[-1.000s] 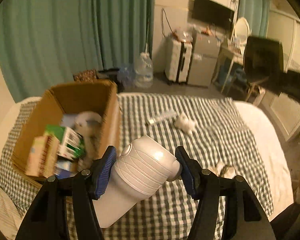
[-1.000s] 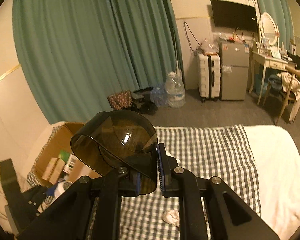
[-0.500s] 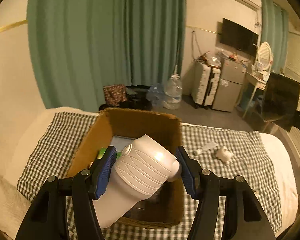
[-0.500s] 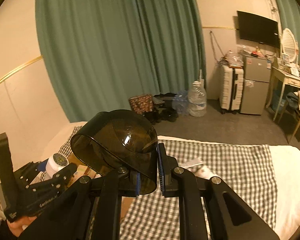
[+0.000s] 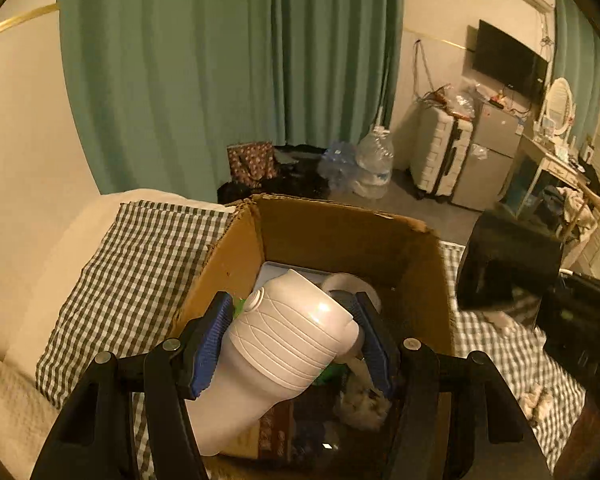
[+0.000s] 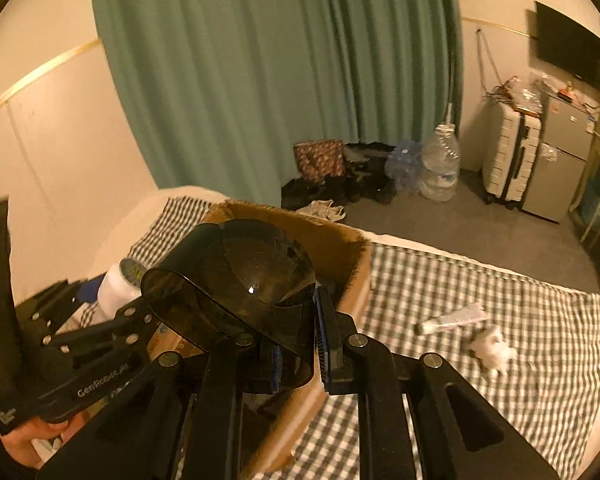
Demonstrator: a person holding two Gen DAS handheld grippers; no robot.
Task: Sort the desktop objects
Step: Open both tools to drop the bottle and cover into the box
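The right gripper (image 6: 296, 344) had its fingers (image 6: 326, 340) clamped on a dark smoky plastic cover (image 6: 236, 280), right over the cardboard box (image 6: 352, 276) on the bed. A tube (image 6: 452, 318) and a white fluffy thing (image 6: 492, 350) lay right of the box.

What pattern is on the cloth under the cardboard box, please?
A dark-and-white check cloth, clearest in the right wrist view.

White bottle (image 5: 276, 352) hiding much of the cardboard box (image 5: 340, 232) contents, dim items below unidentifiable
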